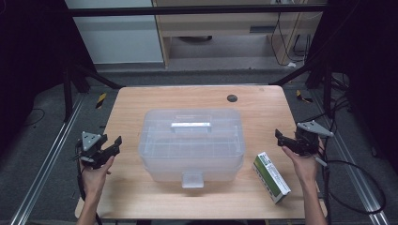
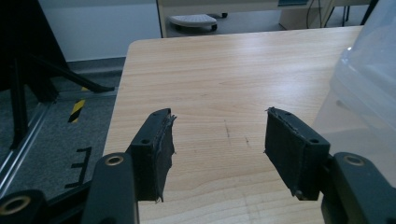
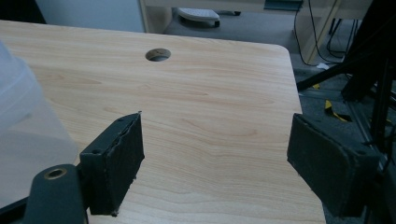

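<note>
A clear plastic storage box with a closed lid, a top handle and a front latch stands in the middle of the wooden table. Its wall shows at the right edge of the left gripper view and at the left edge of the right gripper view. A green and white carton lies on the table right of the box. My left gripper is held at the table's left edge, open and empty. My right gripper hovers right of the box, open and empty.
A round cable hole sits near the table's far edge, also seen in the right gripper view. Dark frame legs and rails stand on both sides of the table. Cables trail on the floor at right. A desk stands beyond the table.
</note>
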### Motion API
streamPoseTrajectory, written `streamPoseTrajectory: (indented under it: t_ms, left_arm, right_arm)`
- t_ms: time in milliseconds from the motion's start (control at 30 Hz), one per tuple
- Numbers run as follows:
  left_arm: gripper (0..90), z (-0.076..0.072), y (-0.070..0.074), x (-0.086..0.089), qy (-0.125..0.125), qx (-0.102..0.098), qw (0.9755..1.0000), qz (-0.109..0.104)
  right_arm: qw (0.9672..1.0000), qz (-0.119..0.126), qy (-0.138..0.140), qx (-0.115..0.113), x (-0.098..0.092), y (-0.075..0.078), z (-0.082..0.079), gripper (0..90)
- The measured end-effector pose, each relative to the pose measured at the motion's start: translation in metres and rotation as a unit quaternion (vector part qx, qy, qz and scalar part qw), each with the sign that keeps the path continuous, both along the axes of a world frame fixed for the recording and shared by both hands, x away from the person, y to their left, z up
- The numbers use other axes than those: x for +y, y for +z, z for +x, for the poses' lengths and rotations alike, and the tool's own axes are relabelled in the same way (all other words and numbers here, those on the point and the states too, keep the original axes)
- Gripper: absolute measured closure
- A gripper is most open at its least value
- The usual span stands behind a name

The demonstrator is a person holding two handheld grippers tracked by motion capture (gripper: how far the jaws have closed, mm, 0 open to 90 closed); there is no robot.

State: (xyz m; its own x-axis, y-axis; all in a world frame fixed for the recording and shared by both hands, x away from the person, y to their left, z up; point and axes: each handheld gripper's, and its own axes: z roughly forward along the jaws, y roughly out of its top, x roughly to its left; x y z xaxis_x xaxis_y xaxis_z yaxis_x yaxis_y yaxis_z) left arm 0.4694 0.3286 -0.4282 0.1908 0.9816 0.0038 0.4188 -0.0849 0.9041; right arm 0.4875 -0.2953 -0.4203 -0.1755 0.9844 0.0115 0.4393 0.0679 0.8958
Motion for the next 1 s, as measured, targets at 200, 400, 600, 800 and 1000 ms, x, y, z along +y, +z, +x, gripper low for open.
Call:
streamPoseTrajectory:
  t_ms: [200,400,600,800,1000]
  left_arm:
    - [39.2,-0.001,0.006,0.003,-0.014,0.017,0.9997,-0.007]
    - [38.6,-0.004,0.018,0.004,-0.026,0.019,0.9994,-0.008]
    - [36.7,-0.008,0.034,0.001,-0.051,0.014,0.9986,0.001]
    - [34.3,-0.013,0.053,-0.009,-0.088,0.006,0.9958,0.027]
    - [33.4,-0.016,0.072,-0.016,-0.111,-0.01,0.9927,0.045]
  right_arm:
    - [0.9998,-0.006,0.019,-0.001,0.004,0.003,-0.002,20.4]
    - [0.9996,-0.007,0.026,-0.002,0.006,0.003,-0.003,21.2]
    - [0.9991,-0.009,0.042,0.002,0.011,0.004,-0.003,21.9]
    - [0.9991,-0.005,0.043,-0.002,0.008,0.007,-0.004,21.7]
    - [0.999,-0.008,0.045,0.002,0.008,0.007,-0.004,21.5]
